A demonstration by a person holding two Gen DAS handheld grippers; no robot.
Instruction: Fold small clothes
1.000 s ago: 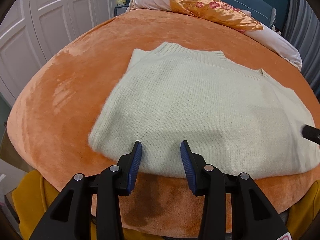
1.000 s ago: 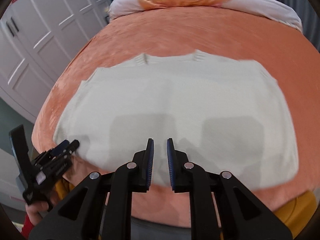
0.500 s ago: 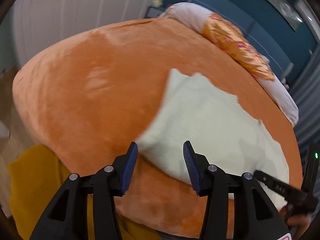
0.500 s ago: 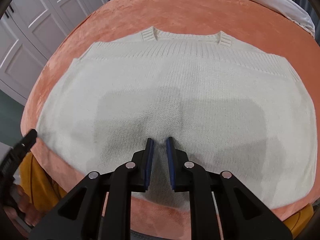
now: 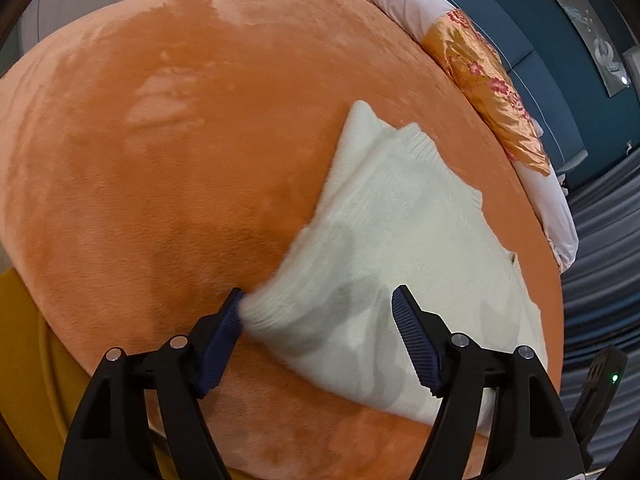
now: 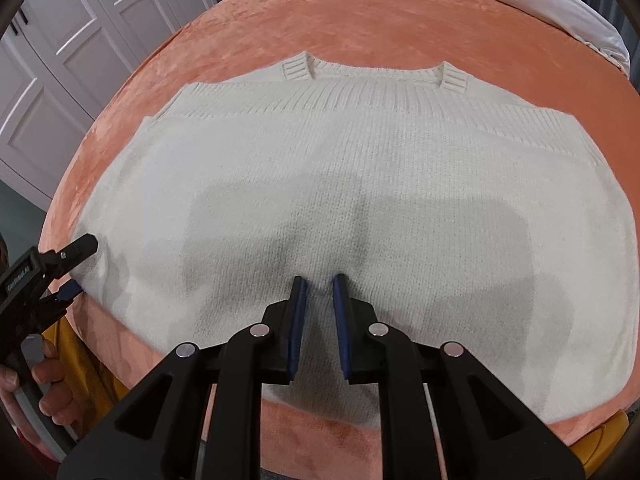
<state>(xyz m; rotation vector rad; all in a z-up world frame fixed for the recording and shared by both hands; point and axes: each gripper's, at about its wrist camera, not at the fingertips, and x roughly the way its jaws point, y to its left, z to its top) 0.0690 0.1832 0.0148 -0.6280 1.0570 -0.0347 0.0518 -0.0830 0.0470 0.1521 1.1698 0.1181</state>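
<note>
Sweater (image 6: 340, 184) in cream knit is laid flat on the orange blanket (image 6: 360, 20), collar at the far side and hem at the near edge, so that the whole body is spread out and its corners can be reached from the near side. Sleeves appear to be tucked in already, though this is only judged from the squared outline. The left gripper (image 5: 318, 322) is held with its jaws wide apart at the near left corner of the sweater (image 5: 400, 240); the left pad (image 5: 224, 332) is touching the corner's edge and the right pad (image 5: 412, 340) is set over the knit, so the corner lies between them but is not yet pinched. From the right wrist view the same left gripper (image 6: 76, 268) is seen at the sweater's near left corner, its tips spread above and below the hem. The right gripper (image 6: 320, 284) is held over the middle of the near hem with its jaws nearly together, a narrow gap left between the pads; a small ridge of knit may be caught there, but whether cloth is clamped cannot be told. This placement is judged to be a preparation for lifting the near edge and folding it across. A pillow (image 5: 492, 84) with a floral orange cover is lying at the far end, well apart from the sweater.
</note>
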